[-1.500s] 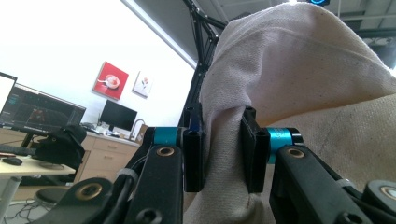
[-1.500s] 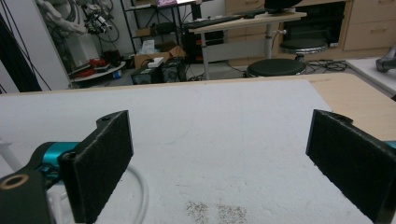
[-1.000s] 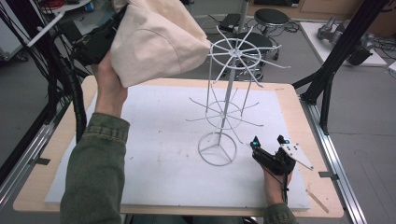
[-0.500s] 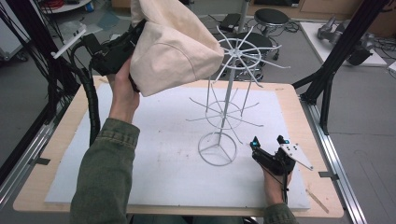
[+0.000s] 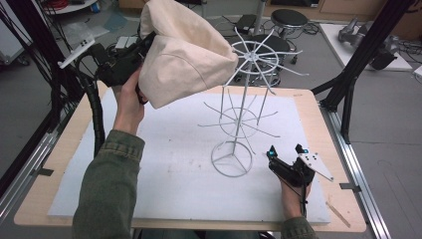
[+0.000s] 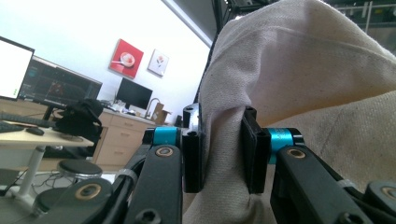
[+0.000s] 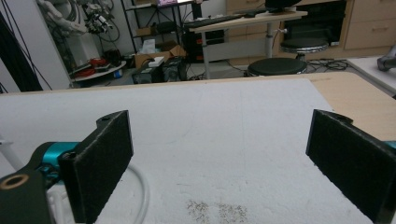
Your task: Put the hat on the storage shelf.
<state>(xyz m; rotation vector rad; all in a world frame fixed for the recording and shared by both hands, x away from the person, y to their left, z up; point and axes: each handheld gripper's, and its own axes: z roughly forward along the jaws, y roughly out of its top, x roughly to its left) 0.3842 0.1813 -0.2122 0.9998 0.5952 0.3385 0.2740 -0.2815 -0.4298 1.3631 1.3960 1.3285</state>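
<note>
A cream canvas bag (image 5: 186,57) hangs in the air above the table's far left, close to the top wheel of a white wire rack (image 5: 244,107). My left gripper (image 5: 142,82) is shut on a fold of that bag (image 6: 289,84), the cloth pinched between its two black pads (image 6: 192,154). The rack stands mid-table on a ring base (image 5: 232,159) with two tiers of spokes. My right gripper (image 5: 286,152) rests low on the white mat just right of the ring base, jaws wide open with nothing between them (image 7: 219,158); a curve of the rack's base ring (image 7: 140,186) shows beside its left pad.
A white foam mat (image 5: 164,174) covers most of the wooden table (image 5: 323,119). Black frame posts (image 5: 370,55) rise at the far right and left. Stools (image 5: 288,17) and cables lie on the floor beyond the table.
My left gripper has carried the bag to the right, toward the rack's top wheel. The right gripper has stayed where it was.
</note>
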